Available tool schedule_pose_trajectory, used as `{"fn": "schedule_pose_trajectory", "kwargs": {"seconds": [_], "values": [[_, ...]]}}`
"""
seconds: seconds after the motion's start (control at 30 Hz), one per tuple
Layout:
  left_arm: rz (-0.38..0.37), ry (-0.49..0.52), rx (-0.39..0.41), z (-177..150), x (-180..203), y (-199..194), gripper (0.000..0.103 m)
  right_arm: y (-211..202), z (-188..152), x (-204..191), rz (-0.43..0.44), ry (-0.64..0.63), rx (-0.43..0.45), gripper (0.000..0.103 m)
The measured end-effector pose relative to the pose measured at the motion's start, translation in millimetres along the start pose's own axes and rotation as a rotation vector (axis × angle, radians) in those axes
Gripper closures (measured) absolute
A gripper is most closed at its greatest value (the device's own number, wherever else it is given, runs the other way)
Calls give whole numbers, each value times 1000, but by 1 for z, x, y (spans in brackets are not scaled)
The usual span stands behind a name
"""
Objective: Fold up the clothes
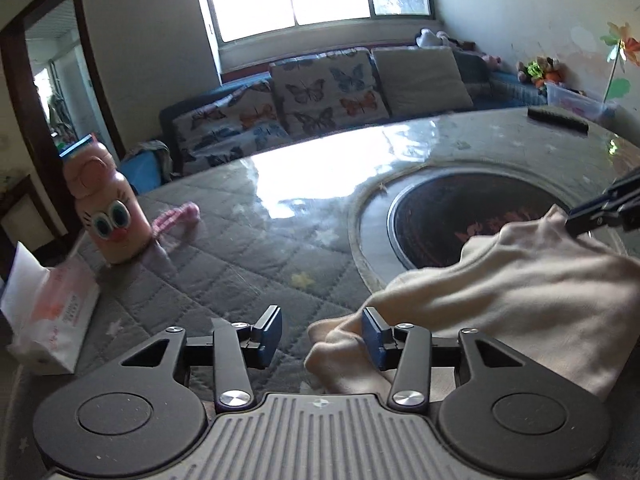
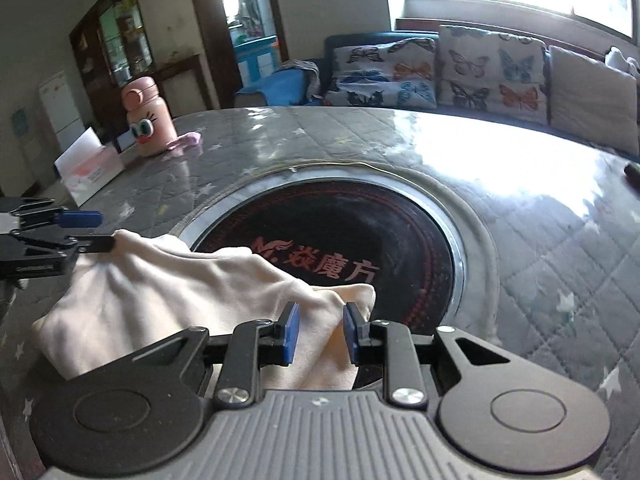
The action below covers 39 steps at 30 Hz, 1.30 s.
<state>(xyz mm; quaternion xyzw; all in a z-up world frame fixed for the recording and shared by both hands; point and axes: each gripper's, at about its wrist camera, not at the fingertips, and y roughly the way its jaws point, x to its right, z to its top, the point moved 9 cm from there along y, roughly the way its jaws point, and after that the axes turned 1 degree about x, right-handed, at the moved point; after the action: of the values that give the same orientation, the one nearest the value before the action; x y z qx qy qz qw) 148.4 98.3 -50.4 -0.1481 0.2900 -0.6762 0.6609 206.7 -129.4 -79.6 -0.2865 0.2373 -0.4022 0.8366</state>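
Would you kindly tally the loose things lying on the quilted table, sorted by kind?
Cream garment: 1
Pink bottle: 1
Tissue box: 1
Pink cloth: 1
Dark remote-like thing: 1
Total: 5

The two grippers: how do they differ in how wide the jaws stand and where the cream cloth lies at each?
The left gripper stands wider than the right gripper. At the left, the cream cloth touches only one pad and the gap is mostly bare; at the right, the cloth fills the narrower gap. Both have blue pads and sit at the cloth's edge.
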Motion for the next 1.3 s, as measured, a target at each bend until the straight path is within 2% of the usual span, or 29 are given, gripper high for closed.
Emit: {"fn": "schedule_pose_trajectory", "kwargs": {"seconds": [0.13,0.17,0.2,0.3,0.43,0.53,0.7,0.87,1.03,1.2,1.3], "values": [[16,3,52,10,4,-16,57,8,-2,-4,-4,-17,-1,80],[12,2,58,12,5,-19,57,10,-4,-4,-12,-14,-2,82],[6,1,61,13,7,-21,57,12,-5,-3,-23,-14,1,90],[-35,5,66,16,16,-23,70,10,-5,-3,-55,-19,25,97],[-97,9,39,13,30,-14,81,2,-2,-2,-100,-25,62,99],[-113,14,0,7,37,0,85,11,-6,1,-118,-21,35,98],[-117,-22,-32,5,34,11,85,4,3,1,-109,-24,55,97],[-141,-36,-15,13,38,10,85,0,19,-20,-3,-30,68,93],[-152,-35,-50,11,46,26,85,25,23,-50,80,-82,22,93],[-143,-57,-74,6,44,40,82,51,22,-59,72,-88,-8,93],[-144,-62,-65,7,44,36,82,48,22,-60,72,-90,-8,93]]}}
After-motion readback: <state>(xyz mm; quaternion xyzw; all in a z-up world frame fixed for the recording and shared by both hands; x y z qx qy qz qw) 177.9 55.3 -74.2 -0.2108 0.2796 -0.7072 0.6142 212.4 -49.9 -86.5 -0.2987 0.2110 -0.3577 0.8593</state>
